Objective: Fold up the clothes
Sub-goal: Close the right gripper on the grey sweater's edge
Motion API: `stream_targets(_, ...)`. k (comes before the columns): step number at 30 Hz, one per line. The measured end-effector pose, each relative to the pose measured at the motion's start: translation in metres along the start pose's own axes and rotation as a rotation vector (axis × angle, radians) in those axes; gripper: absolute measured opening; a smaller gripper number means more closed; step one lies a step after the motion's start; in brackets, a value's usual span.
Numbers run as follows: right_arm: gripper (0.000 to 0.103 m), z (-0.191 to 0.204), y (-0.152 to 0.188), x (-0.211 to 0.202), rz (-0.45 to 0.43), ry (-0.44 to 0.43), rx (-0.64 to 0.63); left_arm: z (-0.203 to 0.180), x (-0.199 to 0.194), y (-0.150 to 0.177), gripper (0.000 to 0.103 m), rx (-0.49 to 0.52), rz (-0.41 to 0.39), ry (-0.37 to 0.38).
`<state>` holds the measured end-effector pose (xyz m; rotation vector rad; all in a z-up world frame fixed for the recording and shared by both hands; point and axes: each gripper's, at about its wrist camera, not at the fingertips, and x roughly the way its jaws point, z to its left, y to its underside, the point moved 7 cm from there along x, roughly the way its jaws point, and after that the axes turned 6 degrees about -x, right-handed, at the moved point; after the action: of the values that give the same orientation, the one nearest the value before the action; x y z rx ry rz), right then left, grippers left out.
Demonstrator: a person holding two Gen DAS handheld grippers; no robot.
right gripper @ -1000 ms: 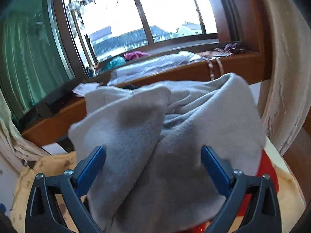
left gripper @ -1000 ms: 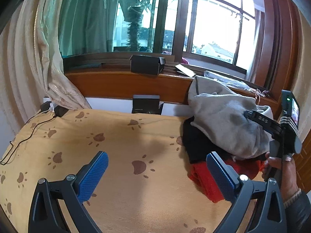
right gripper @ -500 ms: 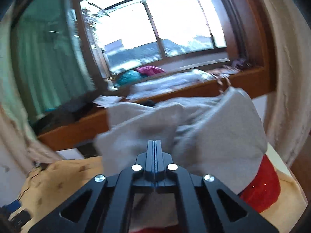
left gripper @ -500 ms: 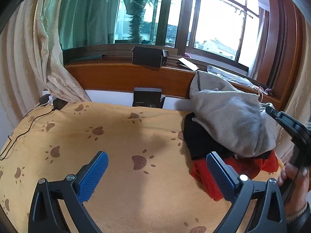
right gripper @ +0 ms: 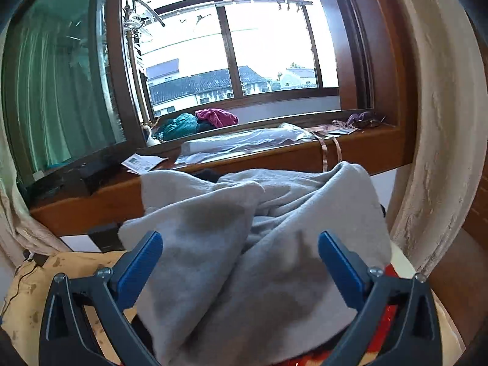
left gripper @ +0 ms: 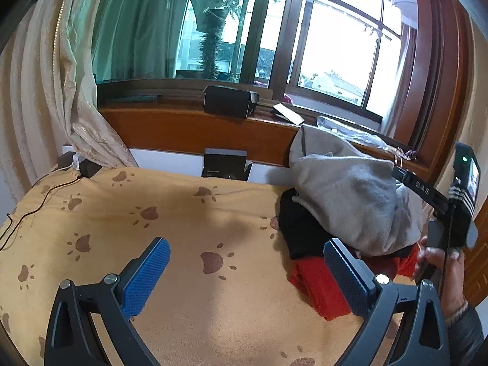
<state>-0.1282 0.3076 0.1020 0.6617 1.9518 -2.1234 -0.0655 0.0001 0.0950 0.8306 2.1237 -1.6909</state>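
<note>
- My left gripper [left gripper: 245, 270] hovers over the paw-print blanket [left gripper: 183, 213], fingers wide, empty.
- My right gripper [right gripper: 241, 257] (fingers spread wide) straddles the grey sweatshirt [right gripper: 244, 244], gripping nothing.

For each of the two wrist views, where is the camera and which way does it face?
Left wrist: on the left hand-held gripper, over the paw-print blanket, facing the window; a hand shows at right.
Right wrist: on the right hand-held gripper, just above the grey garment, facing the window.
Shared: grey garment, red garment, windowsill.
</note>
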Motion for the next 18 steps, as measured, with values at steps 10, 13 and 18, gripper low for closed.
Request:
stream_targets(10,0.032,-0.004,0.017,0.046,0.074,0.076,-0.025,0.004,0.02,0.008,0.103,0.008,0.043,-0.044)
stream_targets(13,0.007,-0.007,0.017,0.032,0.045,-0.002,0.049,0.008,0.02,0.007,0.103,-0.007,0.044,-0.048)
stream_targets(18,0.007,0.029,0.004,-0.041,-0.073,-0.225,0.035,0.01,0.012,0.003,0.103,-0.028,0.037,-0.028)
